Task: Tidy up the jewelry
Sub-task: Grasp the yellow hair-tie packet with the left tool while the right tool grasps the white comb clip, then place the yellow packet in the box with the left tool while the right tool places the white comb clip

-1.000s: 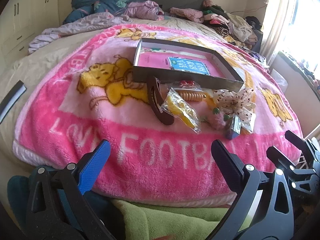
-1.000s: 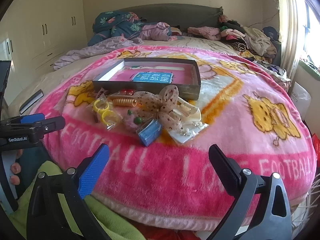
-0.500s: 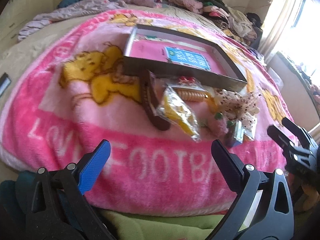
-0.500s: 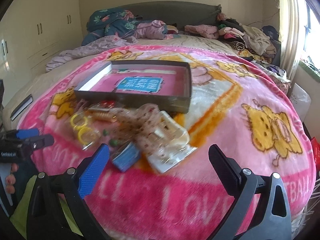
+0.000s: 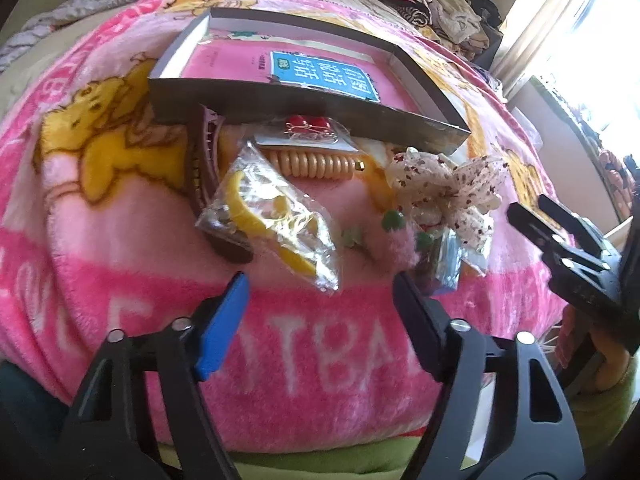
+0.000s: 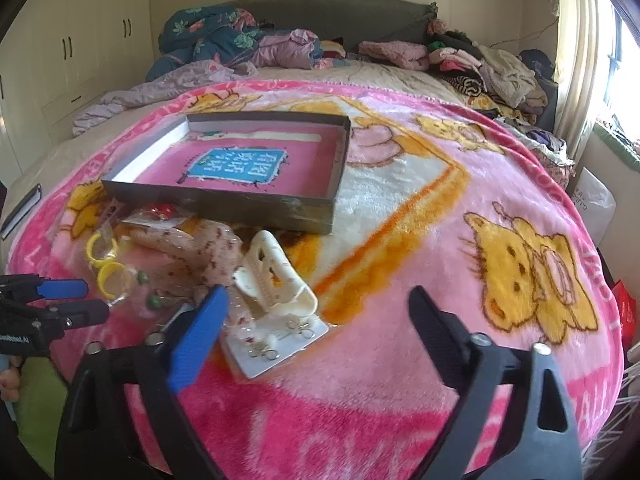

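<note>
A shallow grey box [image 5: 304,110] with a pink floor and blue label lies on the pink blanket; it also shows in the right wrist view [image 6: 224,204]. In front of it lies a heap: a bag of yellow rings [image 5: 272,216], a brown hair claw [image 5: 202,168], a coiled orange tie [image 5: 316,164], red earrings [image 5: 308,124], a dotted bow [image 5: 448,188], a cream hair claw [image 6: 276,280] and an earring card [image 6: 276,340]. My left gripper [image 5: 320,292] is open just short of the yellow ring bag. My right gripper [image 6: 316,308] is open over the cream claw and card.
The pink blanket [image 6: 440,240] covers a bed. Piled clothes [image 6: 480,64] and bedding [image 6: 224,40] lie at the far end. A wardrobe [image 6: 80,52] stands at the left, a window [image 5: 580,60] at the right. A dark flat object [image 6: 20,208] lies at the left edge.
Both grippers have moved forward and down toward the heap. The left now sits just before the yellow ring bag, the right over the cream claw. Both stay open.
</note>
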